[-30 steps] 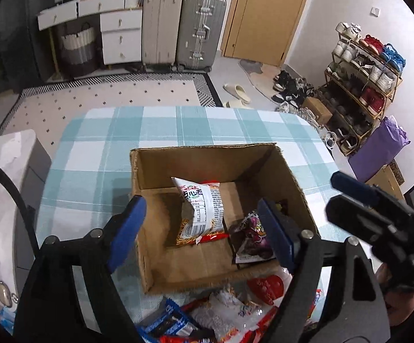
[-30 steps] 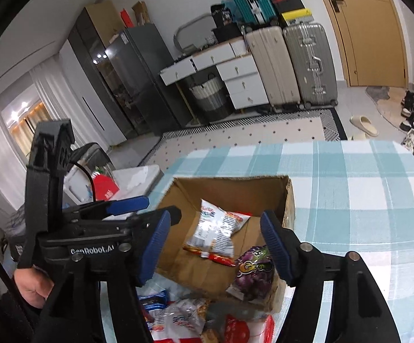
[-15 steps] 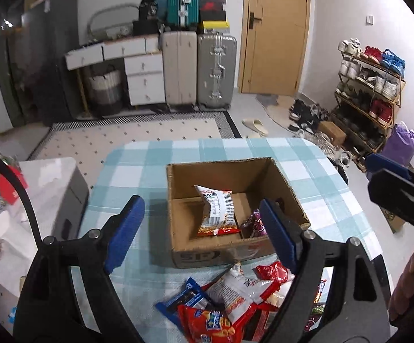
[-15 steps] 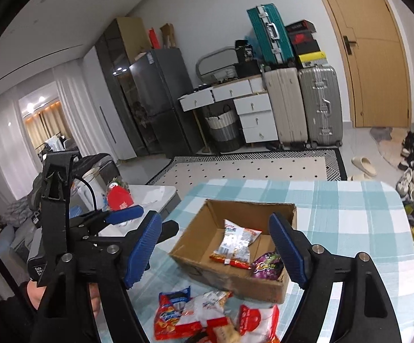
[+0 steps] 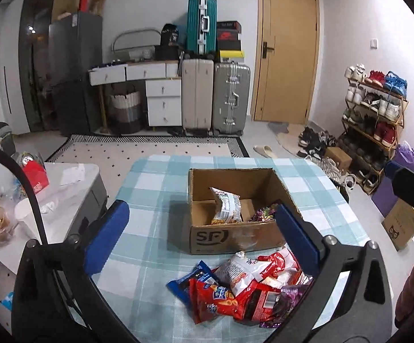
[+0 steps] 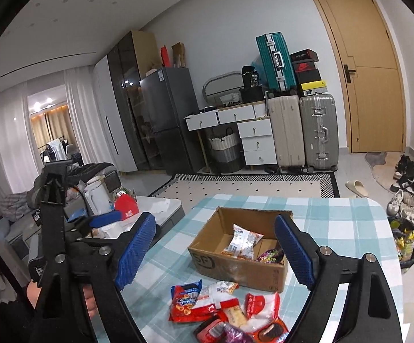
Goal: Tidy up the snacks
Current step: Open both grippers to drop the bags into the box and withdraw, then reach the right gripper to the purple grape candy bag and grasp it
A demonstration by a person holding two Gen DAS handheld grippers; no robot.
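Both the left gripper and the right gripper are hanging with jaws spread and empty above the snack pile, which is lying just before the cardboard box holding two packets.

The left gripper is held level, its two blue-padded fingers spread wide with nothing between them. The right gripper is likewise spread wide and bare, tilted slightly downward. In the right wrist view a hand shows beneath the left gripper's black frame, seemingly wrapped around its handle, though most of it is hidden.
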